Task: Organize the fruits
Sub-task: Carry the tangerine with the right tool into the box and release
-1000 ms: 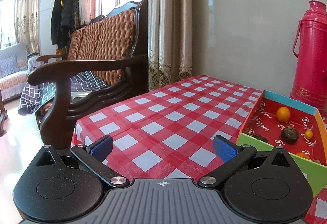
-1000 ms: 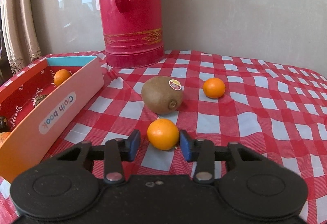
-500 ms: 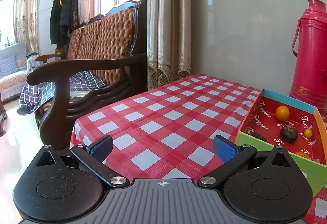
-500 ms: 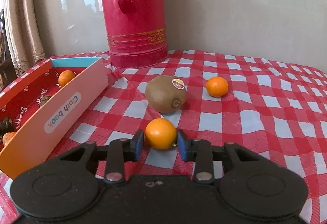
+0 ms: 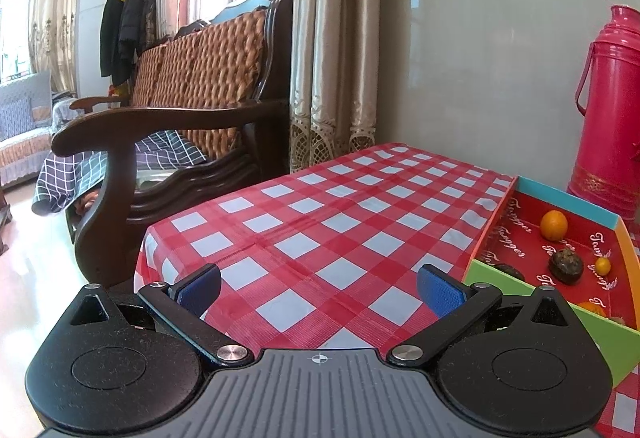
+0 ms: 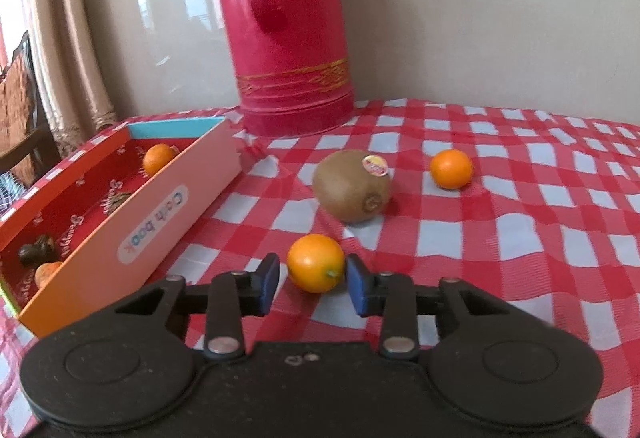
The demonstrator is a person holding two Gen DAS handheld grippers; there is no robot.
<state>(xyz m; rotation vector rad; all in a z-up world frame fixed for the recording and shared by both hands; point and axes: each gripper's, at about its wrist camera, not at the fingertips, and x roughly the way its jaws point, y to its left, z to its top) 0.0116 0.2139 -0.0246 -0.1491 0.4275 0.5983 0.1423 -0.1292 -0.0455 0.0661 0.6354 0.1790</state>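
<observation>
R gripper (image 6: 313, 281) w/ jaws slightly spread around the near orange (image 6: 316, 263): a sliver of gap shows on each side, so not pinching it. Half a sec ago the jaws looked snug on this fruit; now they've opened a bit and the view has swung, showing more of the box (image 6: 168, 206). The orange sits on the worktop (image 6: 520, 238) in front of the kiwi (image 6: 351, 186), nearer the front edge, w/ the box to its left. Likely the grip slipped or was loosened; it needs re-closing before any lift.

A 2nd orange (image 6: 451, 169) lies right of the kiwi, toward the back edge, near the red flask (image 6: 286, 38). Both not yet sorted.

L gripper (image 5: 319, 288) hangs idle over the worktop's left part, jaws wide apart, holding nothing, pose about same as a sec ago. The box at its right already holds an orange (image 5: 554, 225), a dark fruit (image 5: 565, 265) & a tiny yellow one (image 5: 603, 265).
</observation>
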